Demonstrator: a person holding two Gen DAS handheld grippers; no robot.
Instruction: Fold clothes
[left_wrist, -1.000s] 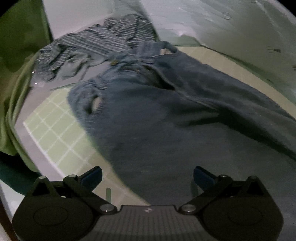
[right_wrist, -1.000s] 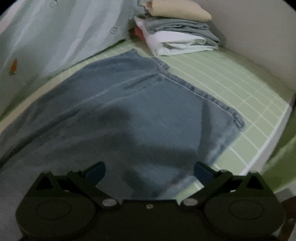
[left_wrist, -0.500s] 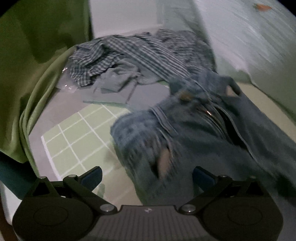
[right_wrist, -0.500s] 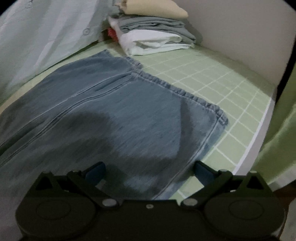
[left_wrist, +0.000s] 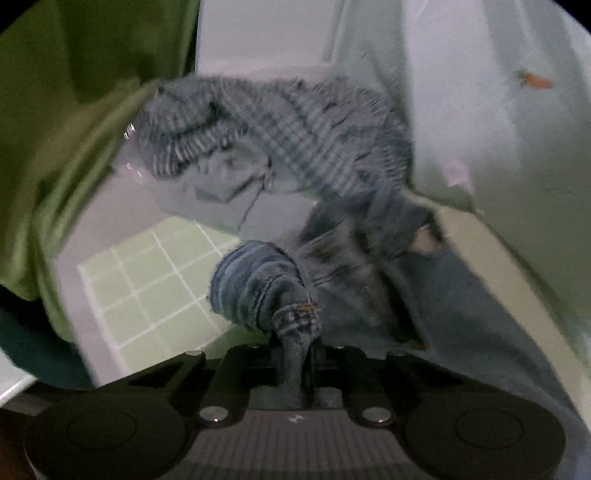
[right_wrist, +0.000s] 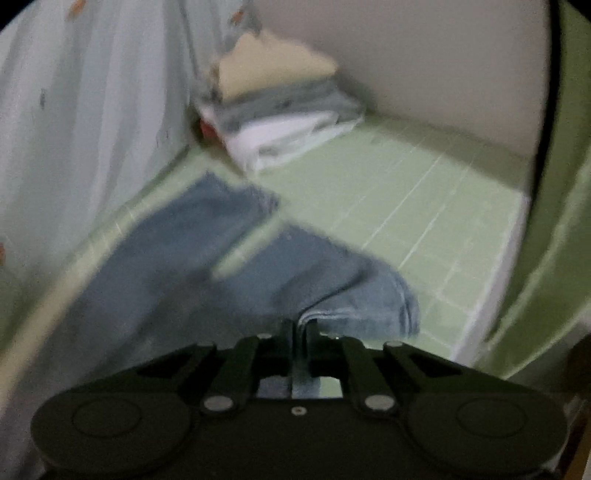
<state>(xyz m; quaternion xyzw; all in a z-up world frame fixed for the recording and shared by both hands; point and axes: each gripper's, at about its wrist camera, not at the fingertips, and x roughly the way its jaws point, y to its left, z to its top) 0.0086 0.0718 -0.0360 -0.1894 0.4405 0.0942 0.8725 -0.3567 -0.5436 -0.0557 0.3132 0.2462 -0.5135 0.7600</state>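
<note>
The left gripper (left_wrist: 295, 354) is pinching the waistband end of the jeans (left_wrist: 369, 280) and the right gripper (right_wrist: 297, 332) a leg hem, both on the green checked sheet (right_wrist: 424, 206); a folded stack (right_wrist: 280, 114) waits far off; the striped shirt (left_wrist: 295, 125) is unfolded, so I judge the jeans' fold barely begun.

Both views are dim and grainy, with black fisheye corners and bent edges. Motion blur smears the crumpled blue-and-white checked shirt (left_wrist: 295, 136) in the left view and the stack of folded beige, grey and white clothes (right_wrist: 273, 110) in the right, while the black hand-held gripper bodies stay sharp.
</note>
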